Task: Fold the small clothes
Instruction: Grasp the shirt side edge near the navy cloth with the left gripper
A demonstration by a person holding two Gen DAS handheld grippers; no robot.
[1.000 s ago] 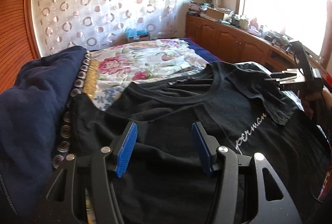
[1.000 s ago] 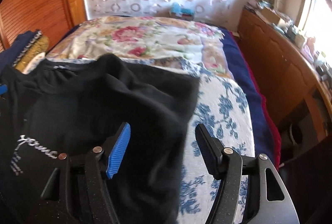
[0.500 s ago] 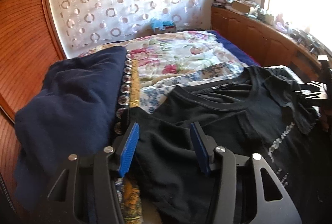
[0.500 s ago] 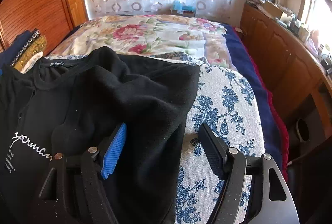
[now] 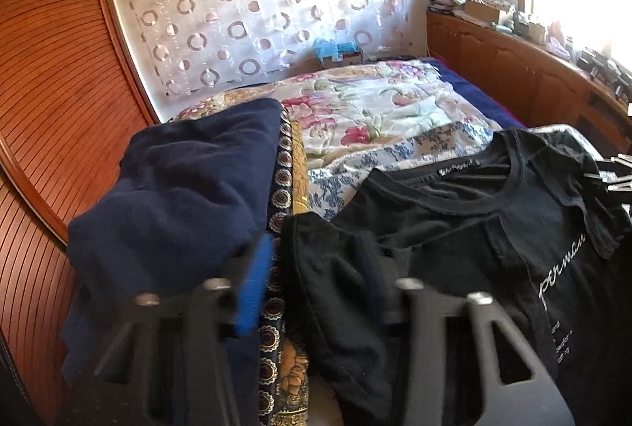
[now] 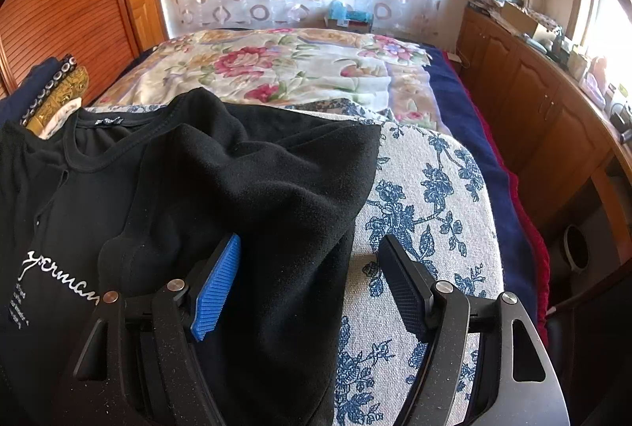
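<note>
A black T-shirt [image 5: 454,228] lies spread on a blue-flowered cover [image 6: 426,197] on the bed [image 6: 276,70], neck toward the far wall, white script across its chest.

In the left wrist view, the left hand-held gripper [image 5: 316,291] is blurred and its jaws are closing. The shirt's left sleeve [image 5: 339,291], folded inward over the body, lies between them. Whether the pads already press the cloth I cannot tell; a gap still shows, so they read as apart. Just left of the sleeve runs a gold-and-black patterned band [image 5: 282,197], and beyond it lies a dark navy cloth [image 5: 177,197].

In the right wrist view, the right hand-held gripper [image 6: 308,280] has its jaws wide apart. The blue pad sits over the shirt; the other finger is over the flowered cover. The shirt's right edge runs between them, not pinched. The right sleeve [image 6: 276,165] is folded over the body, bunched and rumpled.

A floral quilt [image 6: 284,70] covers the bed's far part. A wooden cabinet [image 6: 533,102] stands along the right.
</note>
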